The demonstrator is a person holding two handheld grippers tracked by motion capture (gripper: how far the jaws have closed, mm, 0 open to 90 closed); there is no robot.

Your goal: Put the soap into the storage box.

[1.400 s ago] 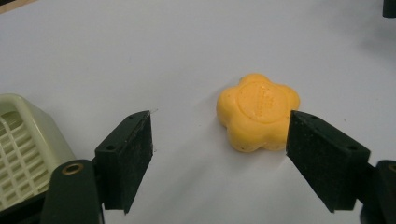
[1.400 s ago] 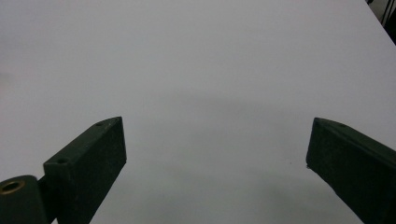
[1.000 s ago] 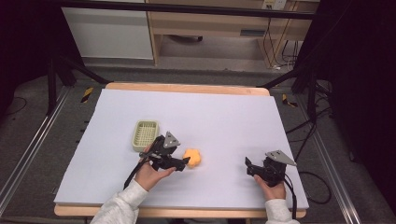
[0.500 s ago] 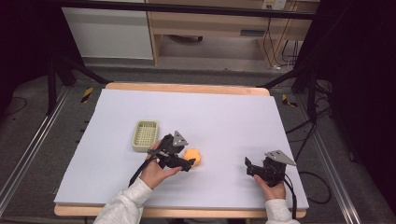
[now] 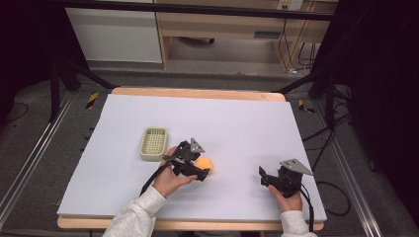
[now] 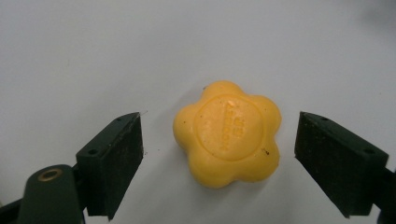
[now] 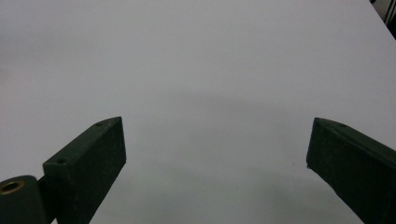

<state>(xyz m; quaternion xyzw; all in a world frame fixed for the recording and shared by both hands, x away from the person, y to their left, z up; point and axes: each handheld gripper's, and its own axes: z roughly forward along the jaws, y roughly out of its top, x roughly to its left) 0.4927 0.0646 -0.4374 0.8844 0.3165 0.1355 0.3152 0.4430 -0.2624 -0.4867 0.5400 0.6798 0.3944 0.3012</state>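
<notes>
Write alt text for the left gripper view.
A yellow flower-shaped soap bar with a round embossed stamp lies on the white table surface, sitting between the open black jaws of the left gripper. Neither jaw touches it; a gap shows on each side.

Black jaws, brass screws, grey plates, white sleeves (image 5: 136,217)

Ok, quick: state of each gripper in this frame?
Left gripper: open, jaws either side of the yellow flower-shaped soap bar, not touching it.
Right gripper: open, holding nothing.
</notes>
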